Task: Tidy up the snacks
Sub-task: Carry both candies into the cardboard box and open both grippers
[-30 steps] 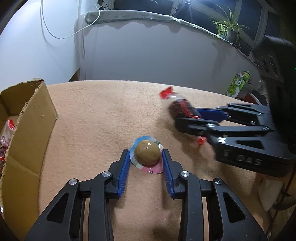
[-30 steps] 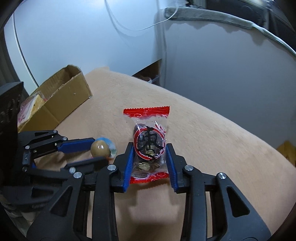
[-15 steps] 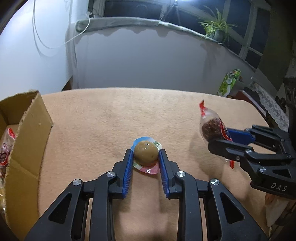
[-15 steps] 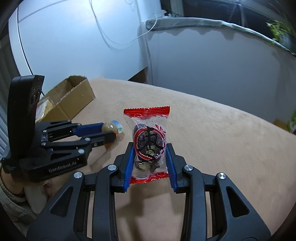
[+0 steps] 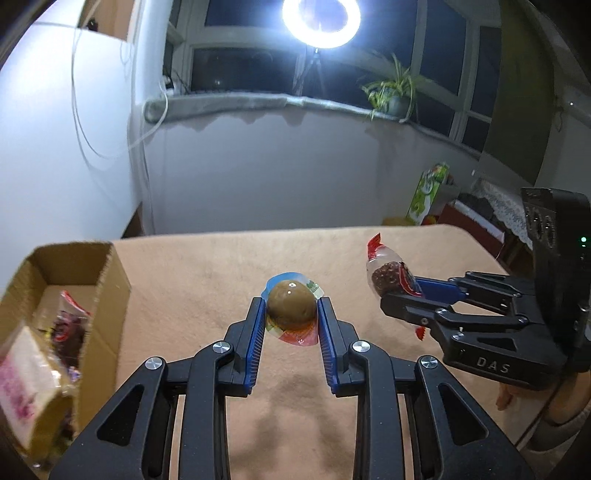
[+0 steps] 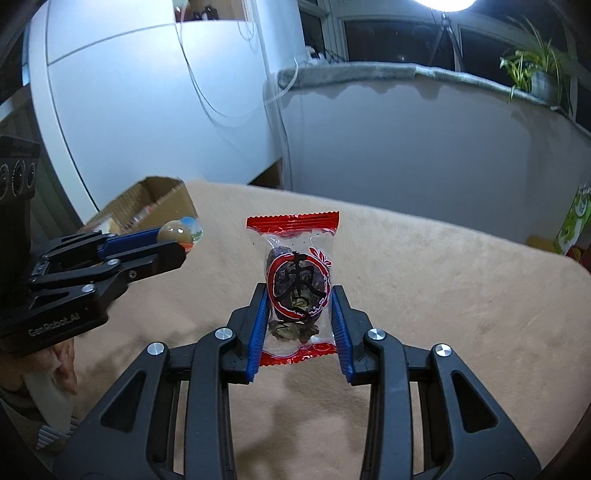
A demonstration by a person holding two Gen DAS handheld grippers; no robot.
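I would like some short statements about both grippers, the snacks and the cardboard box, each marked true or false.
1. The left gripper is shut on the round brown jelly cup. True.
2. The right gripper is empty. False: it is shut on the clear red-edged packet of dried fruit.
3. The open brown cardboard box already holds snack packets. True.
4. The jelly cup lies on the beige cloth-covered table. False: it is held above it.

Ring light (image 5: 320, 16), potted plant (image 5: 394, 96) on sill, perhaps a green carton (image 5: 427, 194)
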